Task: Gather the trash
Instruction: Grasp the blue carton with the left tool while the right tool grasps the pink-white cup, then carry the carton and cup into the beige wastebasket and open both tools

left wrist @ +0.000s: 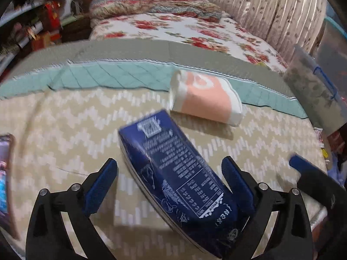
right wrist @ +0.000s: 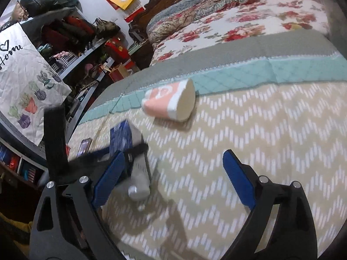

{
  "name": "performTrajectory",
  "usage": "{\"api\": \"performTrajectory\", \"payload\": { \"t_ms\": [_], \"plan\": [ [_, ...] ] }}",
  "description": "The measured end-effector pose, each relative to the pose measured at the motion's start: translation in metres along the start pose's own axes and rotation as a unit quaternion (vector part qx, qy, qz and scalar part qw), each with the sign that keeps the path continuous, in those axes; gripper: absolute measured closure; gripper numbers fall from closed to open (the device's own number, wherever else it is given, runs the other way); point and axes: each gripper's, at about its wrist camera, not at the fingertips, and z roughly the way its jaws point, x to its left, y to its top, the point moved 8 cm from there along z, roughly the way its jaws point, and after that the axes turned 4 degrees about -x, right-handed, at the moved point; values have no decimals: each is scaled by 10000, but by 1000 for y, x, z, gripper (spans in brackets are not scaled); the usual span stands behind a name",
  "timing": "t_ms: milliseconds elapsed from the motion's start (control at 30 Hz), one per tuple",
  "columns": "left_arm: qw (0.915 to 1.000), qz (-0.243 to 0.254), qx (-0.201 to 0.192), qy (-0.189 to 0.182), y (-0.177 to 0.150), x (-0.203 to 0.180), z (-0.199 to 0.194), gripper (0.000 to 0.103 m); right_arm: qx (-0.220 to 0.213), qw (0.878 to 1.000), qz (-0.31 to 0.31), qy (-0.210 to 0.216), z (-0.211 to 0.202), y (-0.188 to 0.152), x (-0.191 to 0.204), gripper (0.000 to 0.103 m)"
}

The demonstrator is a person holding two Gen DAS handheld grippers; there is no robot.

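A dark blue carton with white print lies tilted between the fingers of my left gripper. The jaws stand wide and the left pad is clear of the carton; the right pad sits close beside it. A pink and white paper cup lies on its side just beyond the carton, also in the right wrist view. My right gripper is open and empty over the zigzag cloth, with the carton and the left gripper at its left.
The beige zigzag cloth covers the surface, edged by a teal quilted band. A phone lies at the left edge. A floral bed lies behind. Cluttered shelves stand left; a plastic container stands right.
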Motion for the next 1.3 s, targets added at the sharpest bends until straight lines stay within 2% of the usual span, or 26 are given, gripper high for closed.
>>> {"api": "performTrajectory", "payload": {
  "t_ms": [67,167,267,367,467,533,567,667,733,867,967,1033,1067,1167,1300],
  "plan": [
    [9998,-46,-86,-161,0,2,-6,22,-1,10000,70,25,13,14,0,16],
    [9996,66,-199,-183,-2,8,-14,34,14,9999,101,-23,32,32,3,18],
    [9991,21,-226,-358,-6,17,-21,40,-60,9986,-283,-453,55,49,14,17],
    [9988,12,-273,-401,-6,28,-27,42,-44,9911,-1019,-857,73,60,32,17],
    [9982,-41,-332,-491,-7,38,-30,42,46,9718,-2068,-1134,85,63,54,14],
    [9977,-63,-373,-555,-7,41,-31,42,113,9499,-2876,-1219,89,59,72,11],
    [9975,-62,-395,-588,-8,41,-31,42,187,9317,-3393,-1283,92,53,82,11],
    [9970,-1,-444,-630,-11,39,-30,40,480,8984,-4123,-1434,105,42,89,10],
    [9965,13,-491,-673,-13,38,-29,38,674,8903,-4212,-1593,119,42,83,10],
    [9953,-90,-492,-829,-12,40,-28,37,954,8920,-4047,-1773,142,47,68,12],
    [9945,-161,-465,-919,-12,42,-28,36,995,9026,-3835,-1684,149,50,63,37],
    [9945,-161,-468,-928,-13,42,-28,37,910,9067,-3763,-1672,146,49,64,61],
    [9944,-150,-468,-933,-12,41,-28,37,883,9103,-3704,-1625,143,49,64,62],
    [9940,-163,-469,-977,-12,40,-30,39,665,9319,-3282,-1392,116,49,63,70],
    [9929,-181,-437,-1089,-11,38,-30,43,332,9723,-2124,-918,61,52,41,76]
  ]
}}
